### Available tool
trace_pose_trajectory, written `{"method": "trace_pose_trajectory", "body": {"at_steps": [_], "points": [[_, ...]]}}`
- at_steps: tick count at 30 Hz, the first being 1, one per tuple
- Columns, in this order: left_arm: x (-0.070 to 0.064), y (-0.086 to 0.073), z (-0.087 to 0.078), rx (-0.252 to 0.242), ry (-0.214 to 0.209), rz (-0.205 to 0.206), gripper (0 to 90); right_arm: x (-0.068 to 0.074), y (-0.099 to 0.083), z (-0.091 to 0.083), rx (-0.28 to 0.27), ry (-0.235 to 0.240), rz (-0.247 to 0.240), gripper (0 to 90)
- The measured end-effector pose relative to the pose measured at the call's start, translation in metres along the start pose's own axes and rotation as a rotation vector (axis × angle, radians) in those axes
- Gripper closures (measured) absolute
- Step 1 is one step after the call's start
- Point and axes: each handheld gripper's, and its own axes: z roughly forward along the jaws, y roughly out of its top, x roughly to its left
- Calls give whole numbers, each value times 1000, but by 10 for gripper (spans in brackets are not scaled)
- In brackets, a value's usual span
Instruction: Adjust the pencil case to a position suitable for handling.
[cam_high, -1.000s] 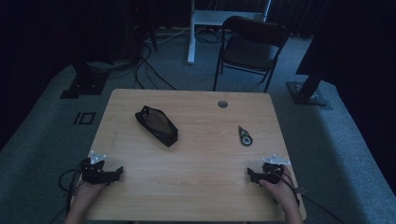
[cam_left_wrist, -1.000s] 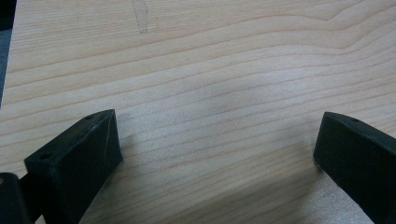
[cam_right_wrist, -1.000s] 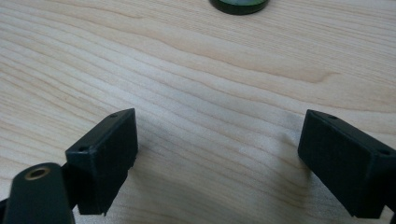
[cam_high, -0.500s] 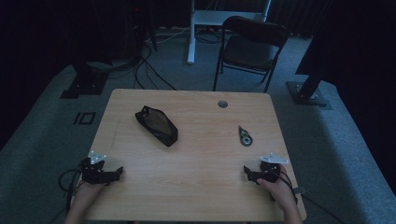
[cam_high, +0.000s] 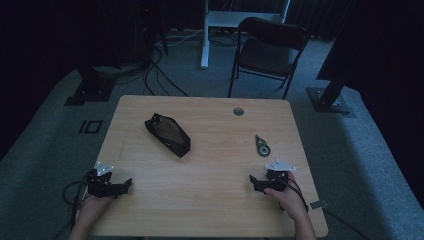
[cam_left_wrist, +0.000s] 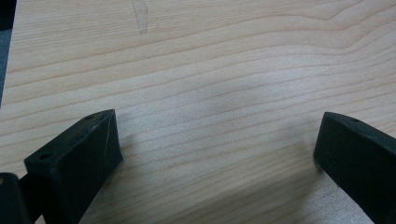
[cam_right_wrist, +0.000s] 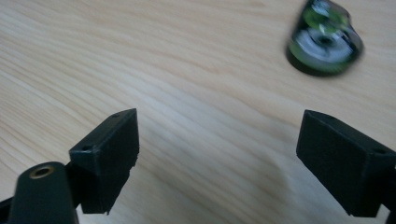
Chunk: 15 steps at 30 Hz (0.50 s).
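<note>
My left gripper (cam_high: 125, 184) sits near the left front corner with its jaws wide over bare wood, and nothing blocks a path toward the middle of the table (cam_high: 215, 195). Farther in on the left lies a black pouch (cam_high: 168, 134), the one obstacle there. My right gripper (cam_high: 253, 181) has open board ahead; a small green-and-black round tool (cam_high: 262, 146) lies just beyond it, far right.

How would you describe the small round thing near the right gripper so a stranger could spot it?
On the wooden table, look at the right half, just beyond the right gripper. The small round gadget lies there: dark with a green and silvery face, far smaller than the black pouch lying left of centre.
</note>
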Motion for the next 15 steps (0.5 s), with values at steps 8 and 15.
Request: {"method": "trace_pose_trajectory", "body": {"at_steps": [8,15], "points": [[0,0,0,0,0,0,7,15,15,9,-9,38,-23,149],[0,0,0,0,0,0,7,28,28,16,-29,71,-46,150]]}}
